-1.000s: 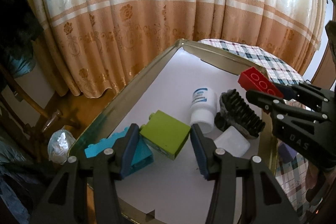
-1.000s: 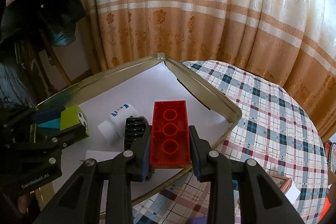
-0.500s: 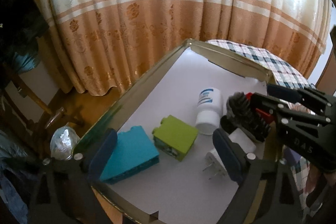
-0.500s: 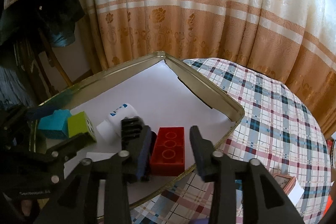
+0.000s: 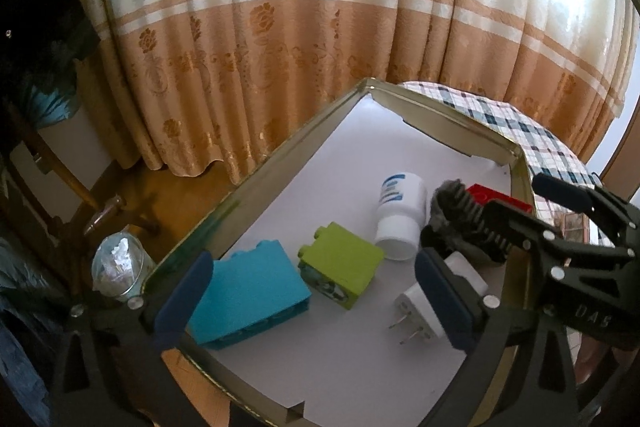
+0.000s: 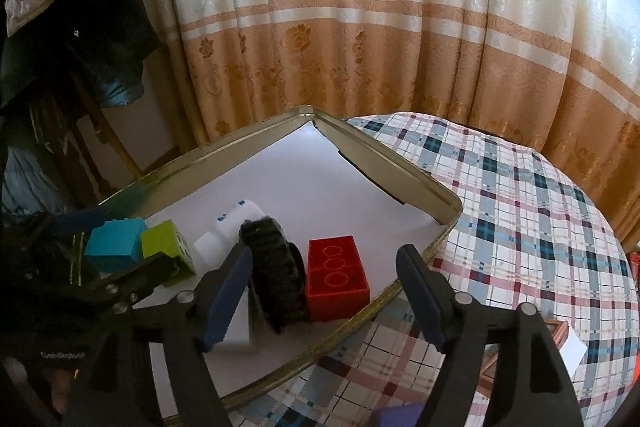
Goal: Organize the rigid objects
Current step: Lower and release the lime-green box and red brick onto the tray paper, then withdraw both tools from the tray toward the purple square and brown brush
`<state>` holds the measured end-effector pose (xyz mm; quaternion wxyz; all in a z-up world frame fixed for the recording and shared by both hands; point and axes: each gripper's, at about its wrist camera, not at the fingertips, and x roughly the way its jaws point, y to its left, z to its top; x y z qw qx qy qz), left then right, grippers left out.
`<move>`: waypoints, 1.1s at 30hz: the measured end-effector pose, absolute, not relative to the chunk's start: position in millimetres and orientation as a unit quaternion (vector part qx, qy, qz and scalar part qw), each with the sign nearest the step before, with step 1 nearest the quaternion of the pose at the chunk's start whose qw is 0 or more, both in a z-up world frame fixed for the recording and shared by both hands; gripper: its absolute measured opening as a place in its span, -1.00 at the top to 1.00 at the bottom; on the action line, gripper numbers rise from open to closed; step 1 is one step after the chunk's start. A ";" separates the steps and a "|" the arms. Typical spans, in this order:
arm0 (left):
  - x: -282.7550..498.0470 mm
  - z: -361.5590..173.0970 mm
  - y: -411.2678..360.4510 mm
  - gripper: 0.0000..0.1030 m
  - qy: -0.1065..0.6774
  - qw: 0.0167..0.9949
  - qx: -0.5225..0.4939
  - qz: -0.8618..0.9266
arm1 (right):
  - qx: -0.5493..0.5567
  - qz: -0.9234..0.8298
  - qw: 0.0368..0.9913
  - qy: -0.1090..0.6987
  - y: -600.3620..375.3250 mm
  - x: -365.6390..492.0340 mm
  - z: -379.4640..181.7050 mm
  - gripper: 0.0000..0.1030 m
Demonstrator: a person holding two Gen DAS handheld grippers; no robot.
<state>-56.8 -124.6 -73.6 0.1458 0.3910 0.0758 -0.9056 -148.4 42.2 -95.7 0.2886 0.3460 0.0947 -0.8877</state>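
A gold-rimmed tray (image 5: 280, 163) with a white liner holds a blue brick (image 5: 248, 291), a green brick (image 5: 340, 263), a white bottle (image 5: 400, 215) on its side, a black toothed wheel (image 5: 460, 211), a red brick (image 5: 492, 197) and a white plug adapter (image 5: 424, 307). My left gripper (image 5: 314, 295) hangs over the blue and green bricks. Its jaws are opening and no pad presses on either brick. My right gripper (image 6: 326, 267) hovers over the red brick (image 6: 336, 279) beside the wheel (image 6: 276, 275). Its jaws are opening too, clear of the brick.
The tray sits on a round table with a checked cloth (image 6: 520, 207), its right rim (image 6: 400, 163) near the table's middle. A curtain (image 5: 320, 27) hangs behind. A glass jar (image 5: 116, 263) stands on the floor at the left. A small wooden box (image 6: 552, 331) lies at the right.
My left gripper let go of the green brick and spread wide. My right gripper released the red brick, which dropped flat onto the tray beside the black wheel.
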 end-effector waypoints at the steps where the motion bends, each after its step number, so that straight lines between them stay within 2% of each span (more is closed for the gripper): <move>1: -56.6 -73.5 -124.5 -0.99 0.078 0.145 0.390 -0.906 | 0.348 -0.887 0.288 0.094 43.1 -148.3 -95.8 -0.49; 22: -49.8 -74.2 -114.8 -0.99 0.095 0.163 0.378 -0.906 | 0.345 -0.903 0.250 0.054 92.8 -133.8 -85.9 -0.54; 33: -44.1 -65.3 -89.7 -0.99 0.075 0.152 0.364 -0.916 | 0.346 -0.910 0.224 0.046 133.3 -119.8 -87.9 -0.54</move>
